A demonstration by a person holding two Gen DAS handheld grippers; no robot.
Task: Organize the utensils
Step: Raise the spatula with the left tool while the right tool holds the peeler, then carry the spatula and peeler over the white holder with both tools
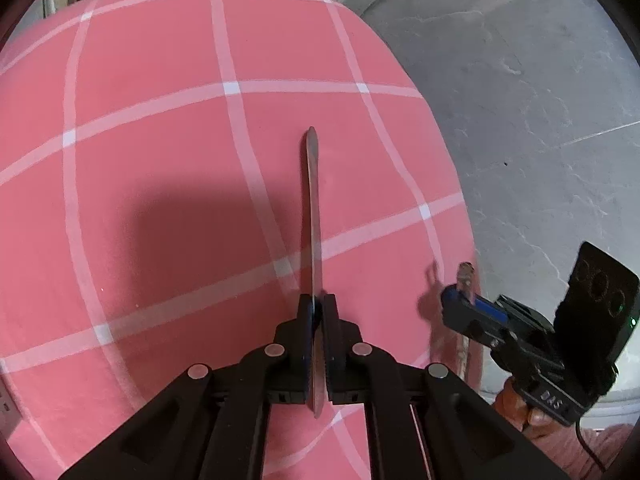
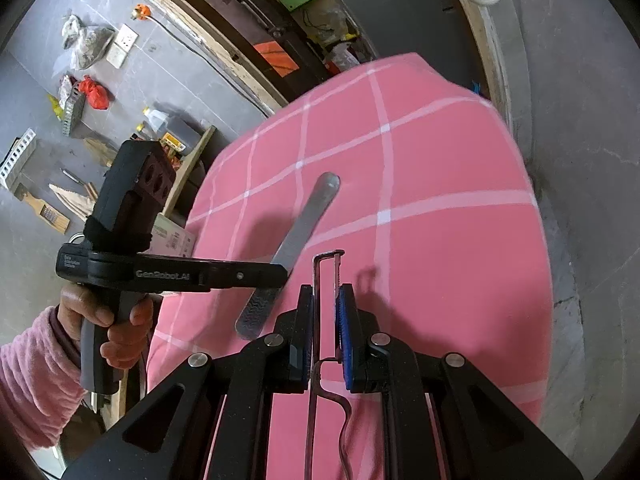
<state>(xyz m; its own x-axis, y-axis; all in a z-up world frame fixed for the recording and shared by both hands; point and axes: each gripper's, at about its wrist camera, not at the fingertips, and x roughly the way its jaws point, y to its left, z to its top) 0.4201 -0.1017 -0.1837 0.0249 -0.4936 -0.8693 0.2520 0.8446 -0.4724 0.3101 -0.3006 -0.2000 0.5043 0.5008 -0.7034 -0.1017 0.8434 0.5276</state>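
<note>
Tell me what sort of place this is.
Probably a home workshop or storage room, not a kitchen: a table under a pink checked cloth stands on a grey stone floor, with wood scraps and bags scattered by the wall.

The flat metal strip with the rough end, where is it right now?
The flat metal strip is clamped in the left gripper, held above the pink checked cloth. The right gripper, just beside it, holds a wire-frame peeler.

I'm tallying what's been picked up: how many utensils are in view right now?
2. A flat metal utensil clamped in the left gripper, and a wire-framed peeler in the right gripper. None visible on the cloth.
</note>
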